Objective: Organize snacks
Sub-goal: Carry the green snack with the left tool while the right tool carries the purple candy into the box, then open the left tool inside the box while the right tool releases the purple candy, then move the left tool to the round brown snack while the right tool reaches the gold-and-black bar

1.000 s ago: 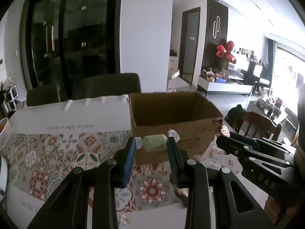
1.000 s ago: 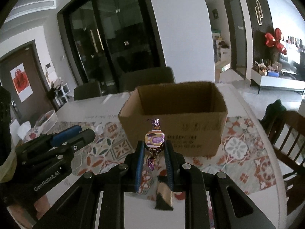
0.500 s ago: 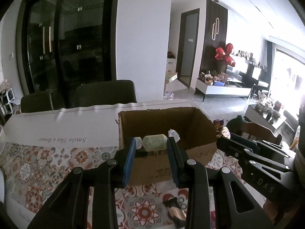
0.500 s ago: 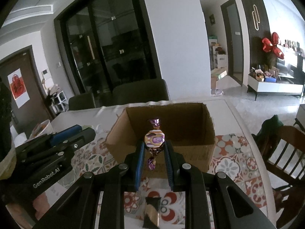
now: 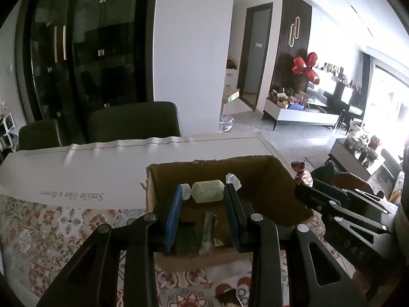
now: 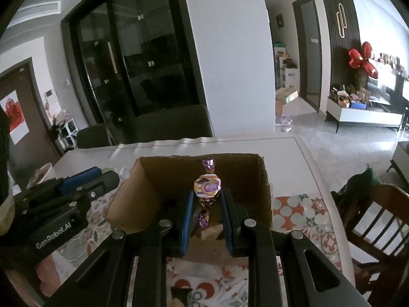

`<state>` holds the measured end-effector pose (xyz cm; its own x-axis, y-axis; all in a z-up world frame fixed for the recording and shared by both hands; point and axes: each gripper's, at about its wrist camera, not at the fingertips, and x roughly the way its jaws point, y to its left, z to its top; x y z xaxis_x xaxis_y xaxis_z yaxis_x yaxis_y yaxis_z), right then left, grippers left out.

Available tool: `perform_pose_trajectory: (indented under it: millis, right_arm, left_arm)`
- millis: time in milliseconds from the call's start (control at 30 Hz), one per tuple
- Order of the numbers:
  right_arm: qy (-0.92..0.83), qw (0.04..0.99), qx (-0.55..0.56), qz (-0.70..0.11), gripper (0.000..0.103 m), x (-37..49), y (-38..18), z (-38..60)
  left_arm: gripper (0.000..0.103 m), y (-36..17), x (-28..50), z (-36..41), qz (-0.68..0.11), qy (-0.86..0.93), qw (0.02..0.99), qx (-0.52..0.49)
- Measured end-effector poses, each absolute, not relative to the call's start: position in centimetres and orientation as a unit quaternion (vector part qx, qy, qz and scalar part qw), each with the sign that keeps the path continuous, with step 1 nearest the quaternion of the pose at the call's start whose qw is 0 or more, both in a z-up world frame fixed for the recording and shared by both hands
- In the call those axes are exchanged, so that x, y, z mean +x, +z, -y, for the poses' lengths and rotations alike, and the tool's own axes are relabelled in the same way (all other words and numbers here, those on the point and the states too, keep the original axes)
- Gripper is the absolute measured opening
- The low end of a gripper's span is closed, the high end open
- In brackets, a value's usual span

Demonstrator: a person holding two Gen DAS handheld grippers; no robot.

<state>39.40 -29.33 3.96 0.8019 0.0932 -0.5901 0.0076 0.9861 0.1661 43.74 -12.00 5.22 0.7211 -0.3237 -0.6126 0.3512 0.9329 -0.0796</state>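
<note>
While both sweets remained clamped, I noted that the cardboard box [image 5: 258,179] had come from well ahead of the tools to directly beneath their tips over the last second. The pale green sweet [image 5: 207,191] sat crosswise in the left tool [image 5: 204,199], pads pressing on its twisted ends, and it now hung above the box's open interior, where a few wrappers already lay on the floor of the box. The purple and gold sweet [image 6: 207,188] stood upright in the right tool [image 6: 206,199], whose jaws were narrow and tight on it, likewise over the opening of the box [image 6: 263,194]. Each tool was visible in the other's view, side by side. The box rested on the patterned cloth [image 5: 51,230] of the desk [image 5: 76,168]. I judged the carry stage finished: both items appeared placed for release, neither yet let go.
</note>
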Motion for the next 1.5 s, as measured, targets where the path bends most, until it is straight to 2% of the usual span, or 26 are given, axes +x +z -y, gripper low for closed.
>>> perform_pose_trajectory:
  millis: [233, 300, 367, 400, 433, 500, 767, 1000, 1300, 1500]
  right_arm:
    - [0.019, 0.938, 0.084, -0.337, 0.022, 41.6, 3.4, 29.9]
    - [0.016, 0.936, 0.081, -0.341, 0.022, 42.0, 3.2, 29.9]
    - [0.015, 0.935, 0.085, -0.344, 0.023, 42.0, 3.0, 30.0]
    - [0.01, 0.935, 0.087, -0.343, 0.023, 42.0, 3.0, 30.2]
    - [0.006, 0.934, 0.09, -0.344, 0.024, 41.9, 2.9, 30.3]
    - [0.002, 0.932, 0.096, -0.349, 0.04, 41.9, 2.8, 30.2]
    - [-0.006, 0.94, 0.075, -0.332, 0.056, 39.2, 3.1, 29.0]
    - [0.012, 0.947, 0.06, -0.317, 0.064, 35.9, 3.3, 26.3]
    - [0.038, 0.948, 0.06, -0.309, 0.064, 32.1, 2.8, 23.3]
    - [0.042, 0.949, 0.065, -0.304, 0.064, 30.2, 2.0, 22.4]
  left_arm:
    - [0.034, 4.5, 45.9, 12.9, -0.345, -0.173, 0.922, 0.032]
    - [0.04, 4.4, 46.1, 12.9, -0.343, -0.162, 0.924, 0.04]
    - [0.066, 4.4, 46.1, 12.8, -0.341, -0.153, 0.926, 0.046]
    - [0.068, 4.5, 46.0, 12.6, -0.338, -0.149, 0.928, 0.045]
    - [0.069, 4.5, 45.7, 12.3, -0.334, -0.147, 0.93, 0.042]
    - [0.07, 4.6, 45.1, 11.9, -0.331, -0.144, 0.932, 0.045]
    - [0.07, 4.6, 41.4, 10.0, -0.319, -0.137, 0.935, 0.072]
    - [0.069, 5.6, 37.2, 7.1, -0.302, -0.134, 0.941, 0.072]
    - [0.07, 5.7, 32.3, 3.8, -0.274, -0.109, 0.952, 0.086]
    - [0.069, 4.7, 29.9, 1.9, -0.282, -0.095, 0.952, 0.068]
